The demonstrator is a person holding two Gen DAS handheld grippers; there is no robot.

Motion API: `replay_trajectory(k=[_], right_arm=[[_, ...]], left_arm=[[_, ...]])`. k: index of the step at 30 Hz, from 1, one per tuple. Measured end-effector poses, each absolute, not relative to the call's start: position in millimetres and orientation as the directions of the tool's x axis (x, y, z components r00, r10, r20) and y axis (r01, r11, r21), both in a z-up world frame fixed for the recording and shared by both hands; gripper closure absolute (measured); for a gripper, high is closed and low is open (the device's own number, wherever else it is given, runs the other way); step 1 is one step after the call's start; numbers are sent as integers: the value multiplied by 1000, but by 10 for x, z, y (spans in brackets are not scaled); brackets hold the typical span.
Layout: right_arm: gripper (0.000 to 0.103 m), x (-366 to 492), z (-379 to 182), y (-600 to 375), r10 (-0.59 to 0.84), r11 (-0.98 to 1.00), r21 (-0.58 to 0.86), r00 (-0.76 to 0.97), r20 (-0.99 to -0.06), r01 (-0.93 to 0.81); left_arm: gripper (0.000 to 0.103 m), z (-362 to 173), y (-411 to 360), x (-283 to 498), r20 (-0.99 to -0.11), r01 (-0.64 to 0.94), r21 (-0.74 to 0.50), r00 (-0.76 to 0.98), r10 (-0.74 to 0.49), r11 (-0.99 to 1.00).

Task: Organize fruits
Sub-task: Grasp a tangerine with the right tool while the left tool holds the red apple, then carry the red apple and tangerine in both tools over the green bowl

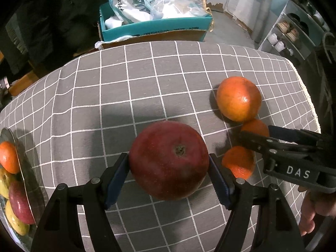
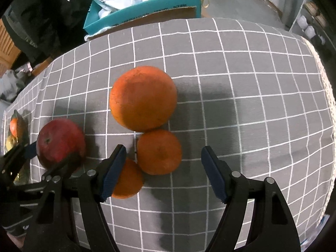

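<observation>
Left gripper [image 1: 169,168] around round, smooth apple [image 1: 168,159]

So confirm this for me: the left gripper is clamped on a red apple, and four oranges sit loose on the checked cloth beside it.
Not quite. Three oranges sit loose on the checked cloth, not four, as the right wrist view shows. The rest holds: the left gripper is clamped on the red apple.

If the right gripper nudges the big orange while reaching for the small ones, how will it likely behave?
The big orange is round and sits free on the flat checked cloth, so it would probably roll. It touches a small orange, so a push may shift both. Its rind looks firm and unlikely to deform.
</observation>
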State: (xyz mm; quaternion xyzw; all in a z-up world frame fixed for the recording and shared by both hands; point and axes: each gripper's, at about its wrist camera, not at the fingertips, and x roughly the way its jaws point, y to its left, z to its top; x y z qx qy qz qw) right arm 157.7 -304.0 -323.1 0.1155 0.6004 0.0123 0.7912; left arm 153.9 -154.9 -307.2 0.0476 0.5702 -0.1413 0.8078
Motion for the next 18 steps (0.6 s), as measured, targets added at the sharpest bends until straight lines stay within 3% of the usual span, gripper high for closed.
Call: replay_trajectory(k=[3,5,6,18], right_arm=[[37,1617,-3271,-3043,176,967,218,270,-947,135],[47,1620,-3275,-3043,189,963,232,267,-945,140],[58,1621,-3278,-3038,187,963,229,263,-947,141],[60,1443,-2977,-2976,84,986,126,336,-938,107]], left_arm=[[27,-3057,-1522,1532,-933,279,-87,314,-176,957],[27,-3036,-1499,1526,-931,275,-90,317,-178,957],[27,-3025,-1492,1525,-931,273,-92,318,-180,958],[27,-2756,-1370,1454,-910,251,-107,364,-196,962]])
